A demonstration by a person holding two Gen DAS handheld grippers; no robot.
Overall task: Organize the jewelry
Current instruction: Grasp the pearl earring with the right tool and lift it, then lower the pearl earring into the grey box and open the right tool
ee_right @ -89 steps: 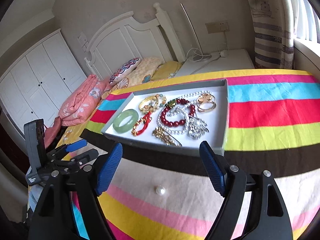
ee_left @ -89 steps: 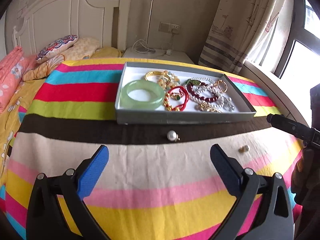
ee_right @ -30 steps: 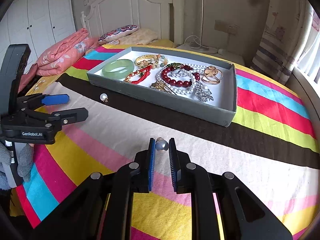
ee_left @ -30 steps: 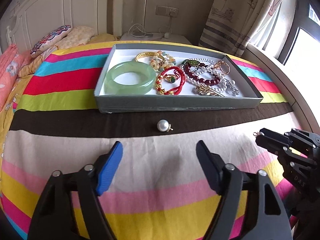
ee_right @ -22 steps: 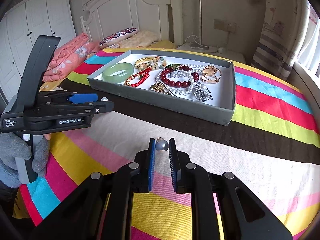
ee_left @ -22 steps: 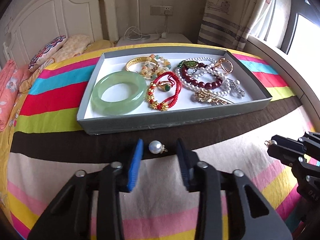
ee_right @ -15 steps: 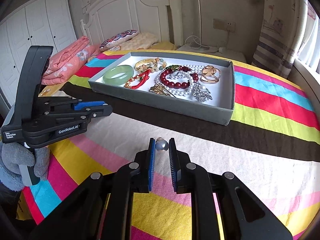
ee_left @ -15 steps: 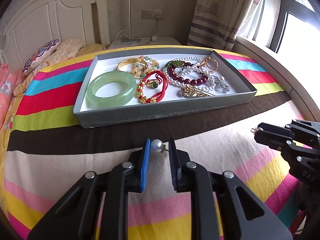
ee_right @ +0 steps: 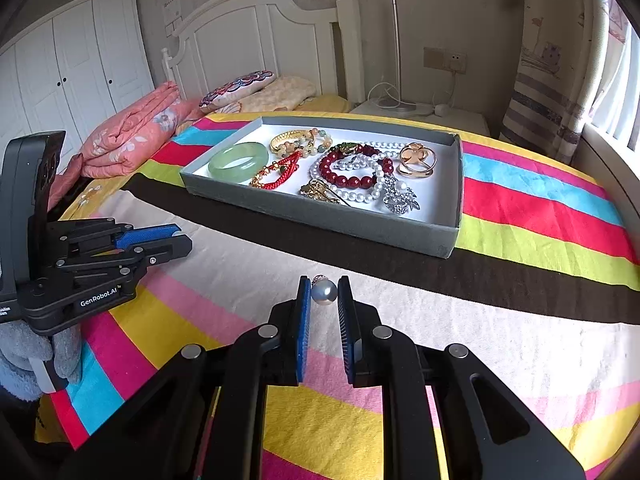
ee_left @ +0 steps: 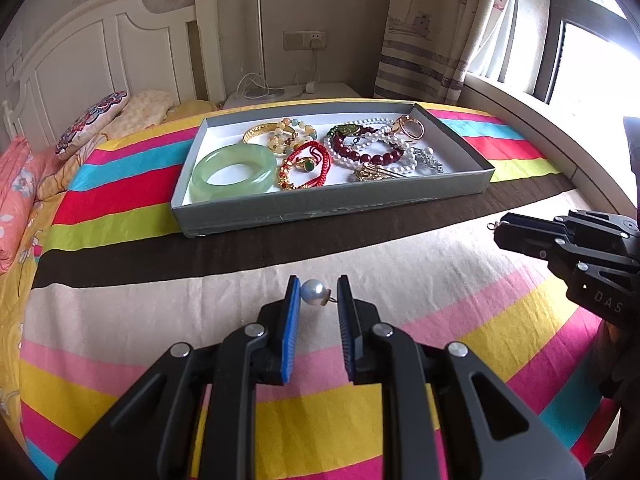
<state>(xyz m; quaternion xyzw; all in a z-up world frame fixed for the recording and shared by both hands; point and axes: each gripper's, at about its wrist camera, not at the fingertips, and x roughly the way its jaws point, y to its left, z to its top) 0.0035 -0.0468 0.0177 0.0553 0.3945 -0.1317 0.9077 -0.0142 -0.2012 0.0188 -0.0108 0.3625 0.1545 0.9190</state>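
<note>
My left gripper (ee_left: 319,292) is shut on a pearl earring (ee_left: 314,291) and holds it above the striped bedspread. My right gripper (ee_right: 323,291) is shut on a second pearl earring (ee_right: 324,291), also above the bedspread. The grey jewelry tray (ee_left: 320,202) lies ahead on the bed; it also shows in the right wrist view (ee_right: 320,210). It holds a green jade bangle (ee_left: 233,171), a red cord bracelet (ee_left: 307,164), pearl and dark red bead strands (ee_left: 368,152) and gold pieces. Each gripper shows in the other's view: the right one (ee_left: 498,229), the left one (ee_right: 180,238).
The bed carries a striped cover. Pillows and a folded pink quilt (ee_right: 132,136) lie by the white headboard (ee_right: 256,40). A nightstand (ee_left: 288,94) with cables stands behind the tray. A window ledge (ee_left: 540,120) and curtain run along the right side.
My left gripper moved up to the pearl earring on the bedspread, shut on it and lifted it. My right gripper has kept its earring held, shifting little.
</note>
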